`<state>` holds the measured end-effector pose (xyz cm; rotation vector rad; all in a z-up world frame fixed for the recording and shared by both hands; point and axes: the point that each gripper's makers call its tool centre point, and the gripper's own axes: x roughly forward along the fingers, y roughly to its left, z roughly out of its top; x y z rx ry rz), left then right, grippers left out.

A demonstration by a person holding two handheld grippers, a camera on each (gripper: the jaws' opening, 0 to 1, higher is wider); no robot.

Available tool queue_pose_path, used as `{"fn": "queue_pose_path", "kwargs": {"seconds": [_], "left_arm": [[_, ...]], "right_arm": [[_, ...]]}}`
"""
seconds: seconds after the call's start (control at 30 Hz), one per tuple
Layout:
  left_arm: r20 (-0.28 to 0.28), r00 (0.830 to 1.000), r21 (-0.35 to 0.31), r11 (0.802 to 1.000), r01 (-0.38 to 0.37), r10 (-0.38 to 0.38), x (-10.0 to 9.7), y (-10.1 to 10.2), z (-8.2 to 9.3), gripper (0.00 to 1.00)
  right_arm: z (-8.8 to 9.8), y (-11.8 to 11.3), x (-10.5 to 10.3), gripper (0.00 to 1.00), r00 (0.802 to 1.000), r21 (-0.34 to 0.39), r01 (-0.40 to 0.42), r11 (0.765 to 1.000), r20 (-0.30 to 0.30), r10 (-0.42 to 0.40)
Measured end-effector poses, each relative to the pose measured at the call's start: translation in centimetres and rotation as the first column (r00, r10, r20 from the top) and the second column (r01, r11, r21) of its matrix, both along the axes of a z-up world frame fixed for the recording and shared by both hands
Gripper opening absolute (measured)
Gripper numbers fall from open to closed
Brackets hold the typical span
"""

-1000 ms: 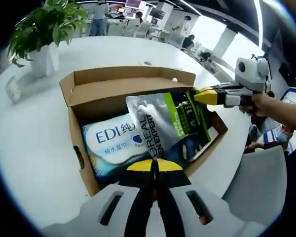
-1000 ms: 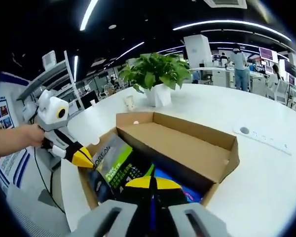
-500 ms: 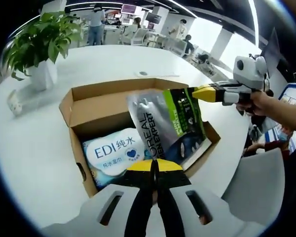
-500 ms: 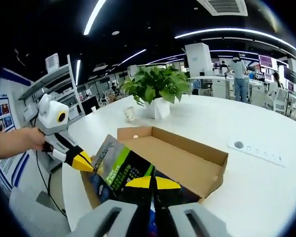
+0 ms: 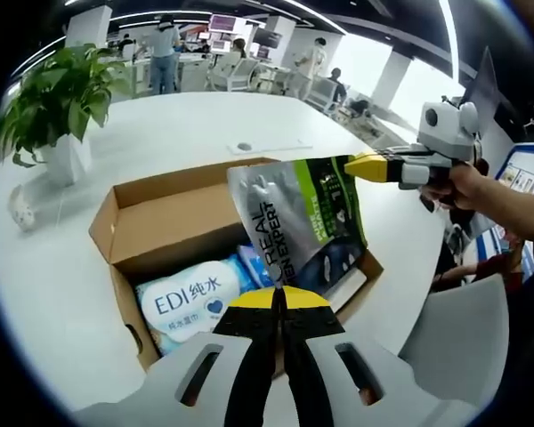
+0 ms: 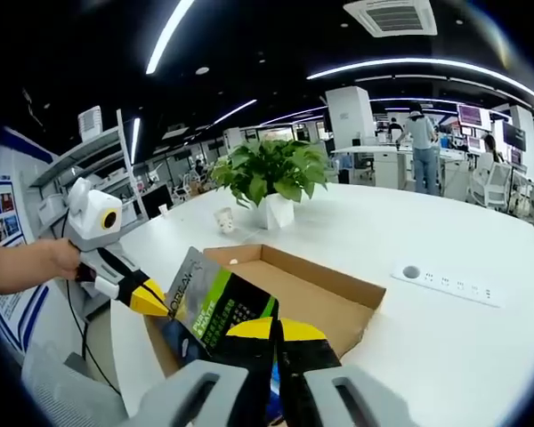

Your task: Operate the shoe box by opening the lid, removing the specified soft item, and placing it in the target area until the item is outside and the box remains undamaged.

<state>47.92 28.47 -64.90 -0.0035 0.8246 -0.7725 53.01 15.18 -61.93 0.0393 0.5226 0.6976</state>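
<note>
Clamped on opposite edges of the silver-green pouch (image 5: 295, 222), both grippers, left (image 5: 279, 301) and right (image 6: 277, 331), are raising it higher, now nearly clear above the open shoe box (image 5: 160, 218).

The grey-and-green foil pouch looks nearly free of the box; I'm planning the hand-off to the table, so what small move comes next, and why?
Probably carry the grey-and-green foil pouch sideways, clear of the open brown cardboard shoe box. Both the left gripper and the right gripper are shut on it, and it hangs above the box, over the blue-and-white wipes pack, not over bare white table.
</note>
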Motion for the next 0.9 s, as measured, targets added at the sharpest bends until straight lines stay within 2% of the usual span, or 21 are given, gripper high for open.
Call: {"fn": "queue_pose_path", "kwargs": {"seconds": [0.5, 0.67, 0.9], "left_arm": [[0.013, 0.999, -0.017, 0.999, 0.046, -0.046, 0.2, -4.5, 0.8, 0.0], [0.007, 0.998, -0.027, 0.998, 0.063, -0.063, 0.2, -6.2, 0.9, 0.0], [0.002, 0.997, -0.038, 0.996, 0.082, -0.082, 0.2, -8.5, 0.8, 0.0]], "right_arm": [[0.9, -4.6, 0.1, 0.0, 0.998, -0.028, 0.054, 0.998, 0.025, -0.053], [0.5, -6.2, -0.1, 0.0, 0.998, -0.059, 0.062, 0.996, 0.028, -0.061], [0.6, -8.6, -0.2, 0.0, 0.995, -0.066, 0.099, 0.993, 0.027, -0.097]]}}
